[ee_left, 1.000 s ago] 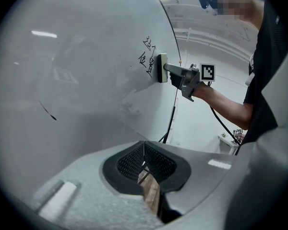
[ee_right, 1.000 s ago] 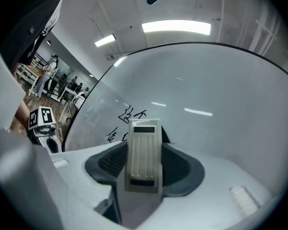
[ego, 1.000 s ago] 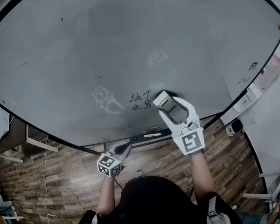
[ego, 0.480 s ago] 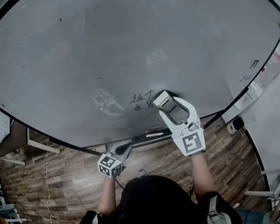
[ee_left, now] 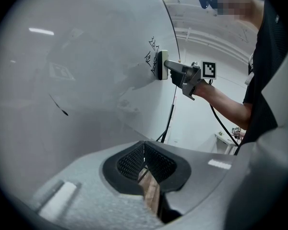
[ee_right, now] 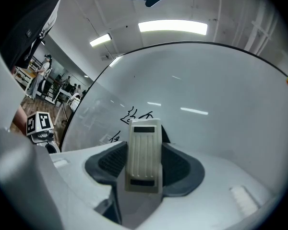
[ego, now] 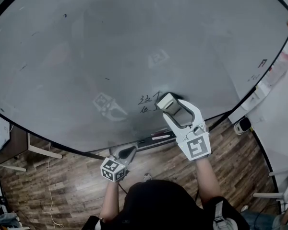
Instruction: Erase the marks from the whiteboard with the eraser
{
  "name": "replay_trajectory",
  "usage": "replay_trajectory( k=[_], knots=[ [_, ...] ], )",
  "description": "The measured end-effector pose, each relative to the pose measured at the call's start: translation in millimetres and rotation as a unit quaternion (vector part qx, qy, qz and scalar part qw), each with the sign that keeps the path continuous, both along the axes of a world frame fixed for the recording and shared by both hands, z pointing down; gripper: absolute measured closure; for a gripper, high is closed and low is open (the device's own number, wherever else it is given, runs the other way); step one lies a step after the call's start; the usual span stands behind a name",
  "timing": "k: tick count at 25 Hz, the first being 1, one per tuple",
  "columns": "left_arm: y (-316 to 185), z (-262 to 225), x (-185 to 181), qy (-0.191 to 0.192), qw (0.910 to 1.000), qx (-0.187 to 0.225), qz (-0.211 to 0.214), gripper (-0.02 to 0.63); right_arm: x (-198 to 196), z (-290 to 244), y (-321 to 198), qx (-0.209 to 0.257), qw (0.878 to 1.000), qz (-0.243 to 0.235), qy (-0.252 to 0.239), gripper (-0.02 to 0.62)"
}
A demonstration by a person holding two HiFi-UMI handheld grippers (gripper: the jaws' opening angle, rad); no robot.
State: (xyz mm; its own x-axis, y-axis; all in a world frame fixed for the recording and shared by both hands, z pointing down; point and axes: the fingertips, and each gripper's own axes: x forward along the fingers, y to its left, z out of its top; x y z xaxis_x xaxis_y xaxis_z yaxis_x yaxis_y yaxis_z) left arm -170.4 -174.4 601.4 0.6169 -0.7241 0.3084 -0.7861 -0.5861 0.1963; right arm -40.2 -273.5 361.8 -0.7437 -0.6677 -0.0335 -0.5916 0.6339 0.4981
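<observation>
Holding eraser [ego: 167, 102] to whiteboard [ego: 134, 42], right tongs [ego: 170, 106], illegible scrawl [ego: 146, 104] beside, left tongs [ego: 129, 151] closed

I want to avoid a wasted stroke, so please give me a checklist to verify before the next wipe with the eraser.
1. The eraser is gripped by the right gripper: ok, the jaws are shut on its sides.
2. The eraser is against the whiteboard: ok, it sits flat on the surface.
3. The black marks are erased: not ok, writing shows just left of the eraser.
4. The left gripper is out of the path: ok, it is low, below the board, shut and empty.
5. The eraser pad is clean: cannot tell, its face is hidden.
</observation>
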Motion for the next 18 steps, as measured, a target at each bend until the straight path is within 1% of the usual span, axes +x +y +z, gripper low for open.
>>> replay_trajectory(
  k=[6,12,18],
  knots=[
    [2.4,1.9,-7.7,-0.002,1.0000,0.002,0.005,0.592,-14.7,6.8,5.8,-0.002,1.000,0.000,0.004,0.367],
    [9.4,2.4,-18.4,-0.006,1.0000,0.002,0.007,0.592,-28.1,11.0,11.8,-0.004,1.000,-0.002,-0.007,0.367],
    [18.1,8.4,-30.5,-0.013,0.9999,0.002,0.006,0.592,-46.8,21.2,20.0,-0.009,1.000,-0.010,-0.005,0.367]
  ],
)
